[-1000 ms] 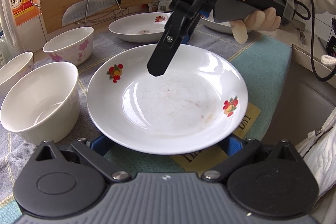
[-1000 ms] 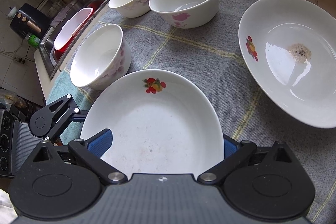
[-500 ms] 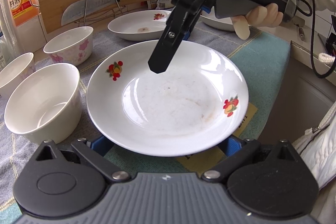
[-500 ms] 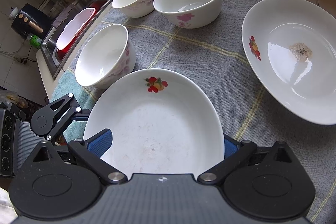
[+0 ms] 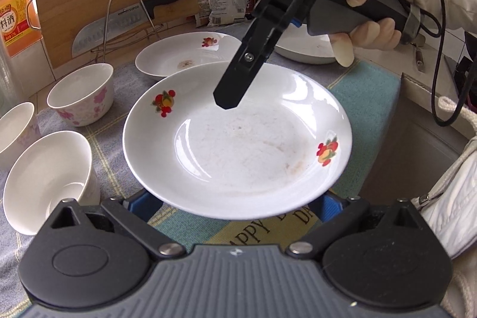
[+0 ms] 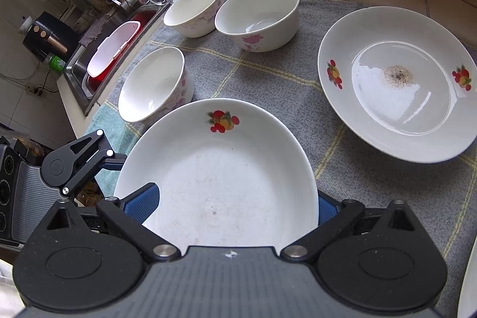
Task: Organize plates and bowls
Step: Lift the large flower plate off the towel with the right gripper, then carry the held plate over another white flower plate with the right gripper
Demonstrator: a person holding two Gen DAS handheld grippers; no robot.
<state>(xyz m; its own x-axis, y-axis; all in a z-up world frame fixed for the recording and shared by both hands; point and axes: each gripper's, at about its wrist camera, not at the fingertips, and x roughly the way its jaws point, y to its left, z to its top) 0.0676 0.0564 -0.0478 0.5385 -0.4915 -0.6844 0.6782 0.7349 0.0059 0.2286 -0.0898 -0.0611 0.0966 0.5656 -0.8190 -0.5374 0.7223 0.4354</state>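
So the white shallow plate with red fruit decals hung clear of the grey checked cloth, pinched at opposite rims by the left gripper and right gripper. Mid-carry, by my reading; next it wanted lowering onto the second fruit-decal plate just beyond (three white floral bowls waited beside it). Both grippers' fingertips were hidden under the rim.
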